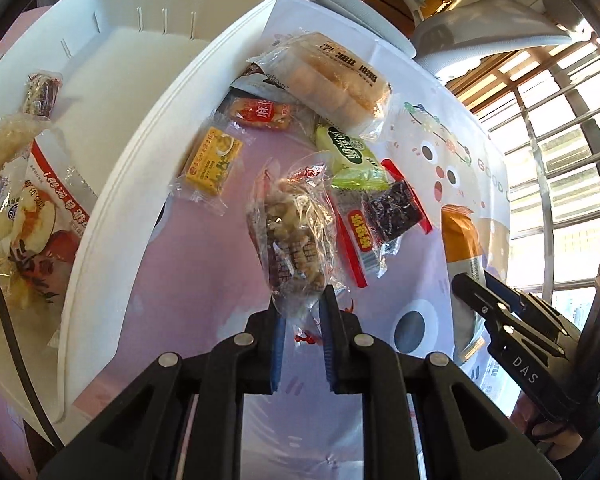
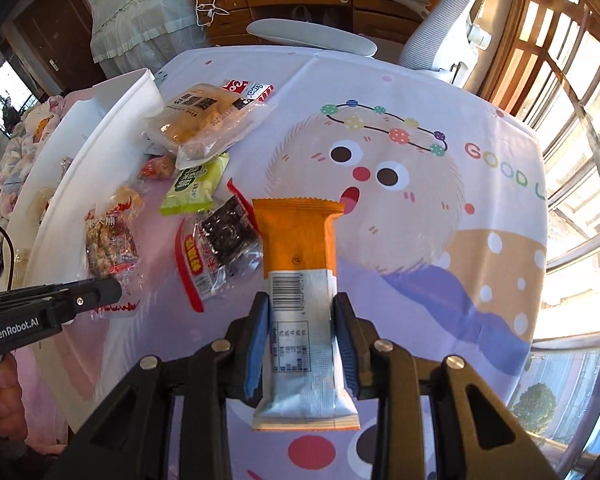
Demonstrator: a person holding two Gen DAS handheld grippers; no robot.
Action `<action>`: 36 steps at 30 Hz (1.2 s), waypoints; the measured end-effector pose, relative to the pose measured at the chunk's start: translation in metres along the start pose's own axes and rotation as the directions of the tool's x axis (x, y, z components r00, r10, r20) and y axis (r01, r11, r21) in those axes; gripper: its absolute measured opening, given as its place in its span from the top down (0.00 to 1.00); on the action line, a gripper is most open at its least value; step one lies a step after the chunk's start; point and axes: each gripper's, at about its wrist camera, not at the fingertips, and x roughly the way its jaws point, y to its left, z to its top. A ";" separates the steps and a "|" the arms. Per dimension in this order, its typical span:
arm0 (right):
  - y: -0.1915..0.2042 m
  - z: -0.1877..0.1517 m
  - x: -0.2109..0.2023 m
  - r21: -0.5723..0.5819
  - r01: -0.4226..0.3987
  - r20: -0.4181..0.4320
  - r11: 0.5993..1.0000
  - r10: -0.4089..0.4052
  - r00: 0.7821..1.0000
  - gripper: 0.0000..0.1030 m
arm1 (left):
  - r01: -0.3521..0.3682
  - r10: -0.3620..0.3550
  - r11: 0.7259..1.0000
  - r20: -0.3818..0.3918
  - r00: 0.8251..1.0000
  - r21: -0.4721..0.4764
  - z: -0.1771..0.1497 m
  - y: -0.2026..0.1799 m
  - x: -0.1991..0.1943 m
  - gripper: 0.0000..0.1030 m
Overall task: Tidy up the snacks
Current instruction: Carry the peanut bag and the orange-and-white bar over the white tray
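Your left hand-held gripper (image 1: 303, 300) clamps one clear nut packet (image 1: 294, 232); right hand-held gripper (image 2: 302, 312) grips one orange-white bar (image 2: 300, 280); white bin (image 1: 140, 152) cut off at left edge.

Both cams wrist-mounted fisheyes, looking fwd along own fingers, pitched steeply down at the tablecloth (image 2: 420, 92).

Left wrist cam: close above table, white bin (image 1: 148, 148) fills its left side; window at right edge. Right gripper (image 1: 466, 286) enters frame at lower right.

Right wrist cam: a bit farther right, sees more cloth, same bin (image 2: 100, 148) at left, window at right. Left gripper (image 2: 114, 290) pokes in at left edge.

Shared: snack pile (image 1: 300, 128) (image 2: 204, 152) beside bin, cartoon print, office chair (image 1: 496, 28) (image 2: 440, 36) behind table.
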 end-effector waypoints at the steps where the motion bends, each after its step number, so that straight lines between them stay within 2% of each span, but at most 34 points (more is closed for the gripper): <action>1: 0.002 -0.005 -0.004 0.006 0.000 0.002 1.000 0.000 1.000 0.69 | 0.011 -0.011 1.000 0.008 1.000 0.010 -0.003 -0.001 -0.006 0.87; 13: 0.037 -0.050 -0.056 0.032 -0.024 0.048 0.999 0.023 0.999 0.69 | 0.107 -0.113 0.991 0.075 0.991 0.085 -0.042 -0.001 -0.090 0.87; 18: 0.057 -0.058 -0.074 0.007 -0.063 0.075 0.998 0.062 0.995 0.68 | 0.113 -0.124 0.988 0.107 0.987 0.104 -0.052 0.010 -0.124 0.87; 28: 0.113 -0.057 -0.105 -0.039 -0.132 0.113 0.990 0.136 0.984 0.68 | 0.067 -0.089 0.990 0.178 0.980 0.122 -0.045 0.045 -0.187 0.87; 36: 0.160 -0.050 -0.110 -0.059 -0.140 0.130 0.988 0.147 0.980 0.68 | 0.067 -0.100 0.984 0.209 0.973 0.163 -0.023 0.079 -0.225 0.87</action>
